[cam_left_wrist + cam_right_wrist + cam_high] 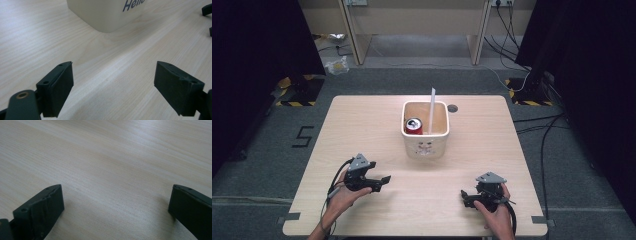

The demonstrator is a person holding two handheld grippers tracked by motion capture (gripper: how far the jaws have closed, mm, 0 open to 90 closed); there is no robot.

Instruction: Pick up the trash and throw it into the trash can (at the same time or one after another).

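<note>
With both our left gripper [384, 179] and right gripper [463, 196] spread empty, the box [425, 148] ahead holding can [414, 125] and straw [431, 107] could tip if nudged.

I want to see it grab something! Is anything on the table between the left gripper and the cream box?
No, nothing visible. Bare table lies between the left gripper and the cream box, and its jaws are open.
</note>
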